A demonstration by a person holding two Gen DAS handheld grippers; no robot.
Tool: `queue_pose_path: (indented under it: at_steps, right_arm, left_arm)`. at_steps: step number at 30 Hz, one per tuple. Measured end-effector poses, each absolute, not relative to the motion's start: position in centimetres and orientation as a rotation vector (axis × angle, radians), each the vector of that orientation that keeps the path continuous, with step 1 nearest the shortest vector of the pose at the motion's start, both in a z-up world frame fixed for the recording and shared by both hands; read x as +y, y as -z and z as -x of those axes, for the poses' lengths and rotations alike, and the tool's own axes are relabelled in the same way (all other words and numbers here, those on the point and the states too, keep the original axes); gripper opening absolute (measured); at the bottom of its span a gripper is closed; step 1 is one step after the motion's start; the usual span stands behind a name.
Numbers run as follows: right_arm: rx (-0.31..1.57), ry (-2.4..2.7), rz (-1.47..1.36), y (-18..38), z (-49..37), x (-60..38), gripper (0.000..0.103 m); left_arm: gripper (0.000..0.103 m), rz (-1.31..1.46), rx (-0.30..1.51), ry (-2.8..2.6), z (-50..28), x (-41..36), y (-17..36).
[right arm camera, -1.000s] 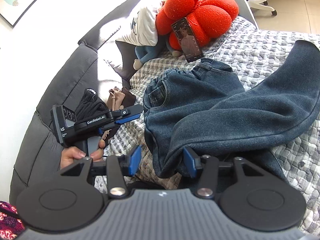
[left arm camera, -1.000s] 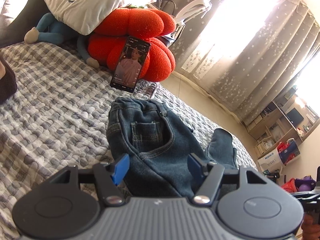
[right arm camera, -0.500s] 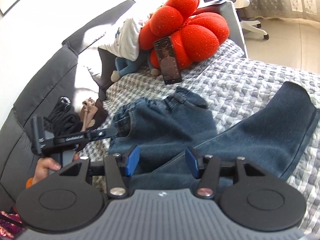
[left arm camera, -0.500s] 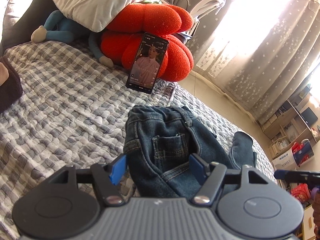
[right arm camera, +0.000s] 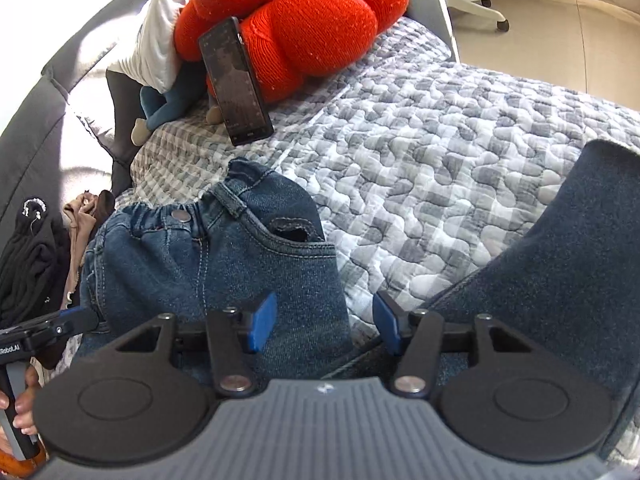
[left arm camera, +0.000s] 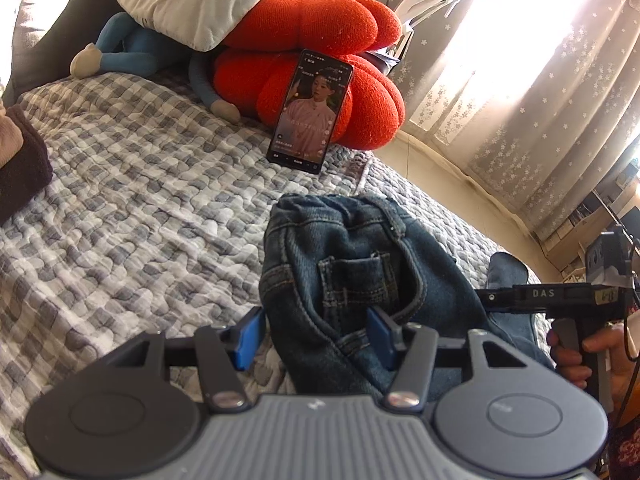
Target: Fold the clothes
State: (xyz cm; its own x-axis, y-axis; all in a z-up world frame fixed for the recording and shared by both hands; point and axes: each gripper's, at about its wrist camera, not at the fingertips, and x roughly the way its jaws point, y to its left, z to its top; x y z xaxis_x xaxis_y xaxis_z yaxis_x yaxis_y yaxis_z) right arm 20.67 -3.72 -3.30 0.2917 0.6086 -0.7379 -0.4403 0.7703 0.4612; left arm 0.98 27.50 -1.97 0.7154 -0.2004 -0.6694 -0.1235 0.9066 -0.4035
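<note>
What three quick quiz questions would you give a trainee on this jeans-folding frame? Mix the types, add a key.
1. True or false: both the left gripper and the right gripper are open.
2. What is the phone propped against?
A. white pillow
B. red cushion
C. curtain
3. Fill in: the jeans lie on a grey checked ____.

Key:
1. True; neither is clamped on the denim.
2. B, the red cushion.
3. quilt.

Bare quilt (left arm camera: pixel 132 216) lies open across the left of the left view. Jeans (left arm camera: pixel 360 280) fill lower centre; phone (left arm camera: pixel 310 110) and red cushion (left arm camera: pixel 320 60) block upper centre.
</note>
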Motion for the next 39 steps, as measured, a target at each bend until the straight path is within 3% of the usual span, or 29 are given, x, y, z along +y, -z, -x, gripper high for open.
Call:
queue_pose_path:
  at_steps: [2,4,6,9,17,28,39]
  right_arm:
    - [1.073,-0.721,-0.203,3.8,-20.9,-3.5,0.064]
    - [1.057,-0.747,-0.217,3.9,-20.7,-3.3,0.063]
    - [1.025,-0.783,-0.221,3.6,-20.1,-3.0,0.031]
    - [0.957,-0.774,-0.141,2.5,-18.5,-2.3,0.010]
    - [0.708,-0.597,0.046,-2.9,-13.3,-2.4,0.007]
    - [0.475,-0.416,0.057,-10.8,-12.3,-6.4,0.006]
    - [0.402,-0.460,0.151,-10.2,-14.4,0.6,0.006]
  left_arm:
    - [0.051,0.442,0.784,0.045,-0.9,27.2,2.4]
    - [0.038,0.436,0.779,0.045,-0.8,26.8,2.5]
    - [0.031,0.424,0.765,0.049,-0.4,26.3,2.3]
    - [0.022,0.406,0.732,0.054,0.1,25.5,1.5]
    - [0.017,0.474,0.603,0.124,2.7,24.3,-2.3]
    - [0.015,0.470,0.459,0.244,4.6,22.1,-6.9]
    - [0.015,0.436,0.490,0.050,4.6,25.5,-3.6]
